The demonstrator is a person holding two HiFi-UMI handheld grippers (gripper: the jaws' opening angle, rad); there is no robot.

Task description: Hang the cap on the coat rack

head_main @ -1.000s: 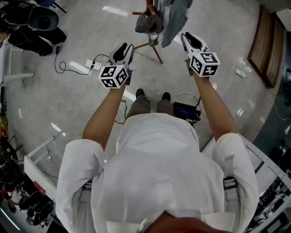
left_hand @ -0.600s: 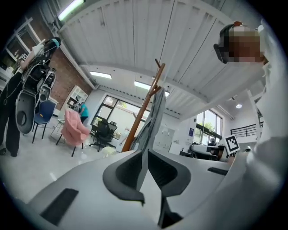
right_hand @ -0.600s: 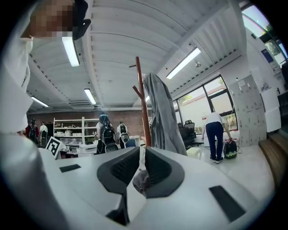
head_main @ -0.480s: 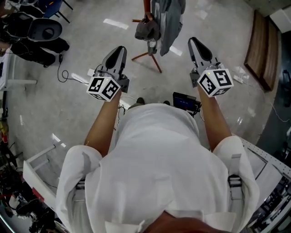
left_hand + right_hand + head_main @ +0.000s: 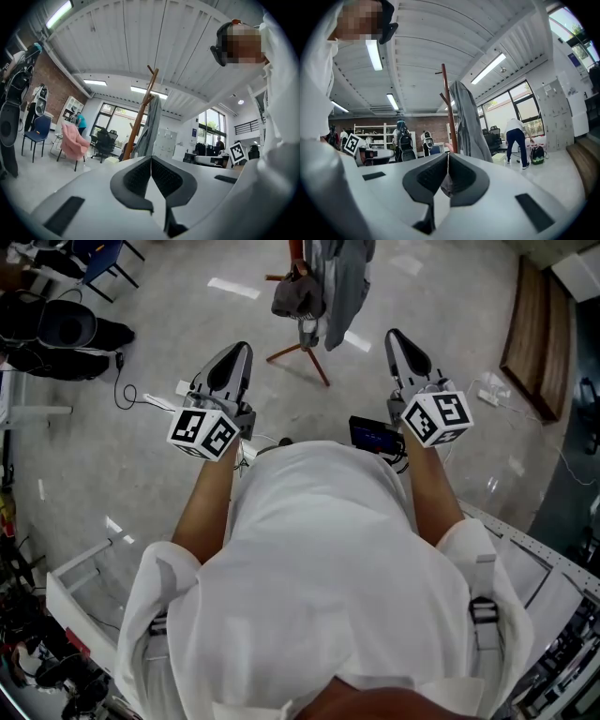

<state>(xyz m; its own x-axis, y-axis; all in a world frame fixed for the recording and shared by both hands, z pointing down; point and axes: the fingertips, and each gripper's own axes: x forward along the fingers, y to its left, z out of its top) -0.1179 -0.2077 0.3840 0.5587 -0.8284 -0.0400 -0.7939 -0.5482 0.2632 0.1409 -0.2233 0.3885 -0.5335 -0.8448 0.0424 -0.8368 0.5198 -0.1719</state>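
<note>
A dark cap (image 5: pixel 296 298) hangs on the wooden coat rack (image 5: pixel 302 332), beside a grey garment (image 5: pixel 343 279). Both grippers are held level in front of the person, short of the rack and touching nothing. My left gripper (image 5: pixel 234 351) has just been closing and is now shut, with nothing between its jaws. My right gripper (image 5: pixel 396 337) is shut and empty too. In the left gripper view the left gripper (image 5: pixel 151 159) points at the rack pole (image 5: pixel 140 117) and the garment (image 5: pixel 151 124). Past the right gripper (image 5: pixel 448 157), the right gripper view shows the pole (image 5: pixel 449 112) and garment (image 5: pixel 466 122).
Black bags (image 5: pixel 66 326) and a cable with a power strip (image 5: pixel 161 396) lie at the left. A black device (image 5: pixel 375 437) sits on the floor by the person's feet. A wooden platform (image 5: pixel 531 326) is at the right, a pink chair (image 5: pixel 72 143) and another person (image 5: pixel 518 136) farther off.
The left gripper's jaws went from open to shut with nothing in them. Both grippers rose and spread slightly apart. The rack with the cap now sits higher in the head view.
</note>
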